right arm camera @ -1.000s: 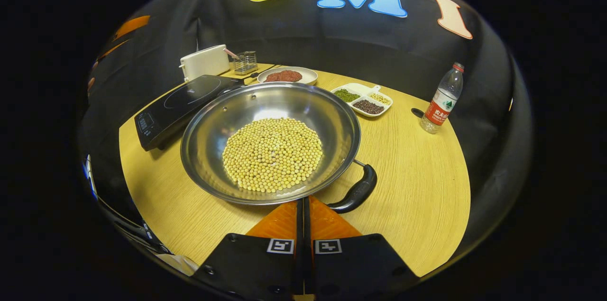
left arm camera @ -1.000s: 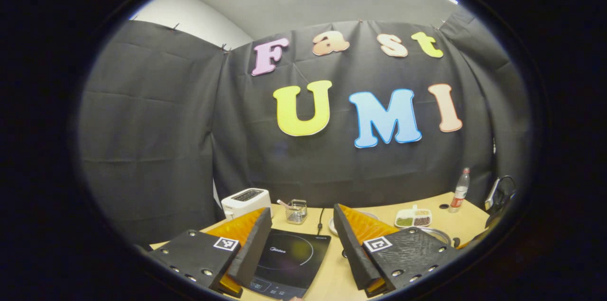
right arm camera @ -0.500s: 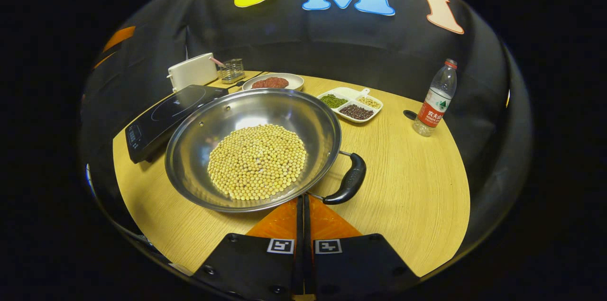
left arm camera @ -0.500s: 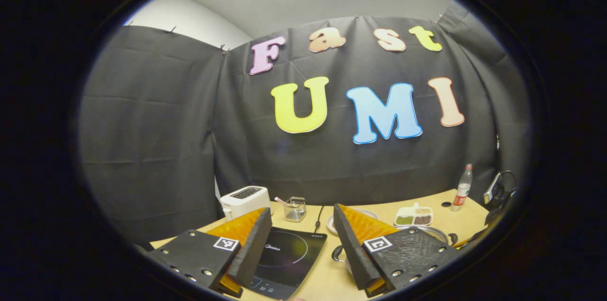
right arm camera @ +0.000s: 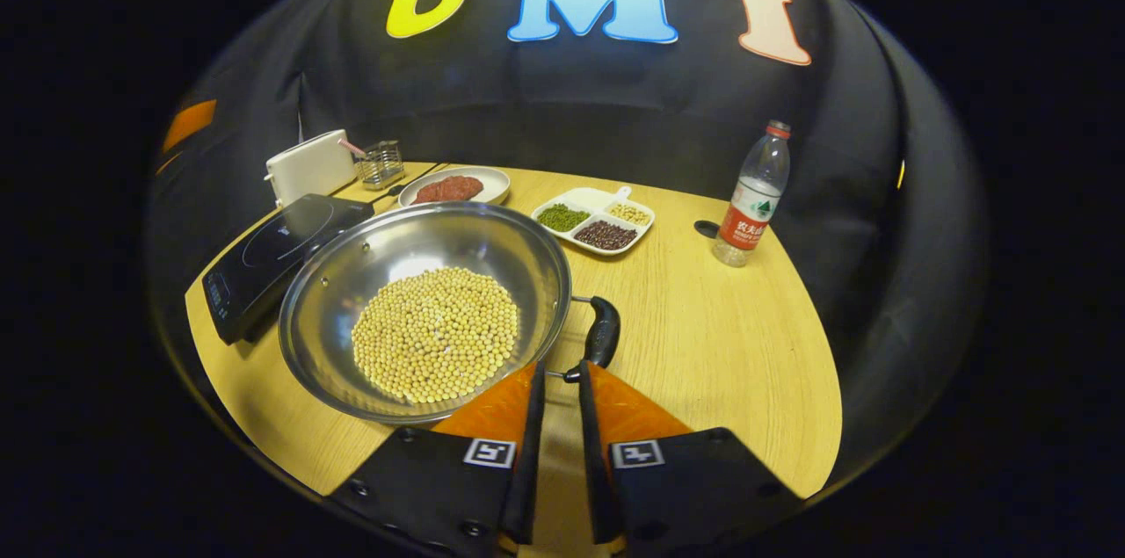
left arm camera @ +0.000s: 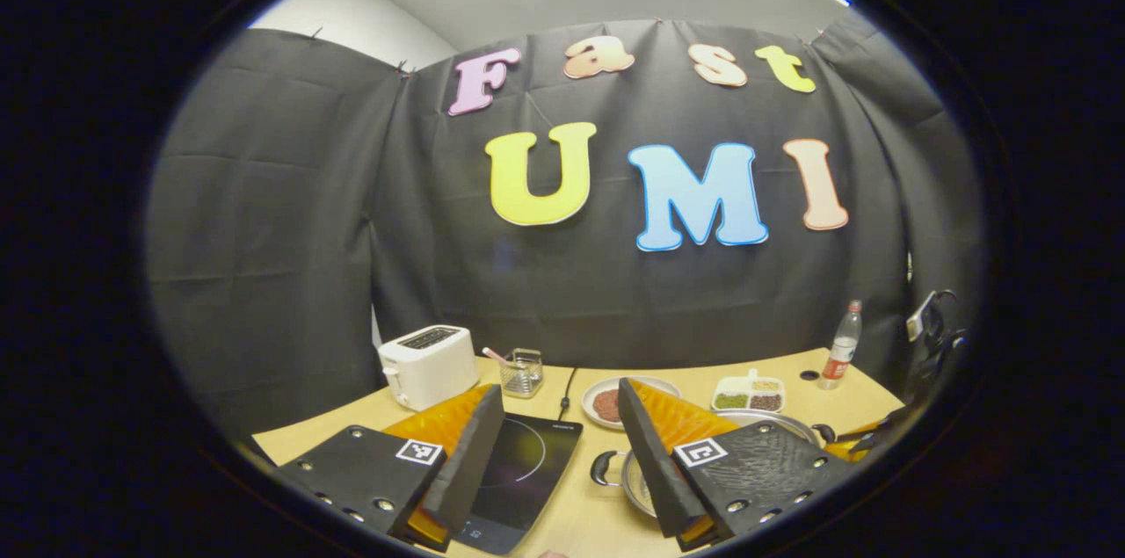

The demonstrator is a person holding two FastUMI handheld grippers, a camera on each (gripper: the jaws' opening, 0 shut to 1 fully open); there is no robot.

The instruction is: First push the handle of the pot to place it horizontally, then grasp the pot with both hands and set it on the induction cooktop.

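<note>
I see the pot (right arm camera: 426, 312), full of yellow beans (right arm camera: 435, 334), sitting on the tabletop (right arm camera: 721, 347) just right of the induction cooktop (right arm camera: 264, 264). My right claw (right arm camera: 557, 382) is slightly parted, empty, just beside the pot's near black handle (right arm camera: 603, 338). My left claw (left arm camera: 554, 444) is spread wide above the cooktop.

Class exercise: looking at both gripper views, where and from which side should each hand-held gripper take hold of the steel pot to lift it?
Probably by the pot's two black loop handles, one at each end of the rim: right hand-held gripper onto the near handle, left hand-held gripper onto the far handle. Each sticks outward, leaving room for fingers.
</note>
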